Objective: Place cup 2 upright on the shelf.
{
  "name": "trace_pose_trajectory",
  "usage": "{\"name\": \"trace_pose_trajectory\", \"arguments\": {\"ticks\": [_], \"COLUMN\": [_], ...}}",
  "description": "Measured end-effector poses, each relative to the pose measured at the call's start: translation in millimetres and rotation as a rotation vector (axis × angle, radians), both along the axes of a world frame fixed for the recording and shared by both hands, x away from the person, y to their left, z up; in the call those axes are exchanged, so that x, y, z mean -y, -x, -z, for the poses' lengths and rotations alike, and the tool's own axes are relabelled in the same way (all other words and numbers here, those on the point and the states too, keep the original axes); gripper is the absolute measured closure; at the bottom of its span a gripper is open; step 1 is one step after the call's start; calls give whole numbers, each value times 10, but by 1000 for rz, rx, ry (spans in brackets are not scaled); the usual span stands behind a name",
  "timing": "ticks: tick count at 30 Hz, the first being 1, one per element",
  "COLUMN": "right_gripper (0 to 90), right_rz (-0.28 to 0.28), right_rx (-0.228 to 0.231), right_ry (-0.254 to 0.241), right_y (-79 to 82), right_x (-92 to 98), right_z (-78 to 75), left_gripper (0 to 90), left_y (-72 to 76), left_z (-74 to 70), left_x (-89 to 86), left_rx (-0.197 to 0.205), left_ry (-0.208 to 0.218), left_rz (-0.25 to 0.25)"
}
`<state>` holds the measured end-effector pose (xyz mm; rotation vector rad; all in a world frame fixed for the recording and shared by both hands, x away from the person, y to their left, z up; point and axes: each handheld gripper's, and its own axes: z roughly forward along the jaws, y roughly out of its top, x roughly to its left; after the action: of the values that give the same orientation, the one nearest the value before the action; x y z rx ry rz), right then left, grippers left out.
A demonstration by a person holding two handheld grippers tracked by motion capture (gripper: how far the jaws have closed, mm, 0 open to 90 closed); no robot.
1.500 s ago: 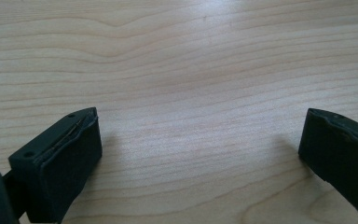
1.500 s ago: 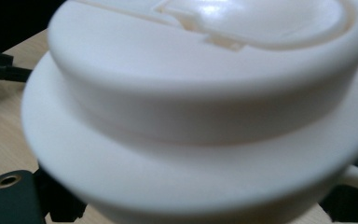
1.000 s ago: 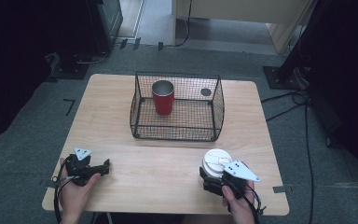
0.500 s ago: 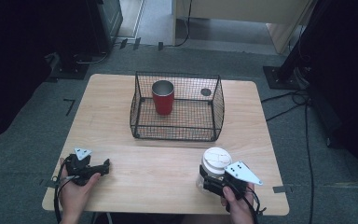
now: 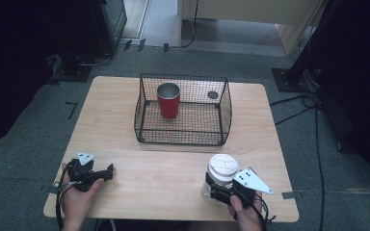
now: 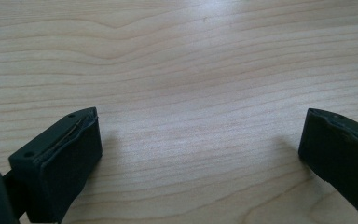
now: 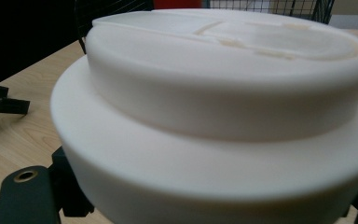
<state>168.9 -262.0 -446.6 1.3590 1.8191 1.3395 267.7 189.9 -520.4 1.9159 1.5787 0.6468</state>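
White-lidded jar (image 5: pixel 220 172) in right hand-held gripper (image 5: pixel 218 188), jar body largely hidden.

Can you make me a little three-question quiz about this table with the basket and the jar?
1. True or false: the red cup stands inside the wire basket.
2. Which gripper holds the jar with the white lid? A) left gripper B) right gripper C) none
3. Fill in: the left gripper has its jaws ____ over the bare wooden table.

Key
1. True; it stands upright near the basket's back left.
2. B; the right gripper is clamped on the jar's clear body, below the lid.
3. Open; nothing is between them.
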Motion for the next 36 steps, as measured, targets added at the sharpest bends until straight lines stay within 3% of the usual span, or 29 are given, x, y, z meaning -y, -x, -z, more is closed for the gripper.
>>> {"name": "trace_pose_trajectory", "arguments": {"ticks": [9, 12, 24, 36], "right_gripper": [148, 158, 165, 164], "right_rz": [-32, -34, -9, -8], "right_rx": [-15, 1, 37, 92], "right_ry": [34, 54, 25, 13], "right_y": [40, 53, 69, 43], "right_x": [-66, -82, -60, -87], "right_z": [14, 19, -14, -188], "left_gripper": [0, 0, 0, 0], "left_y": [0, 0, 0, 0], "left_z": [-1, -1, -1, 0], "left_x": [0, 0, 0, 0], "left_rx": [0, 0, -1, 0], "left_ry": [0, 0, 0, 0], "left_rz": [0, 0, 0, 0]}}
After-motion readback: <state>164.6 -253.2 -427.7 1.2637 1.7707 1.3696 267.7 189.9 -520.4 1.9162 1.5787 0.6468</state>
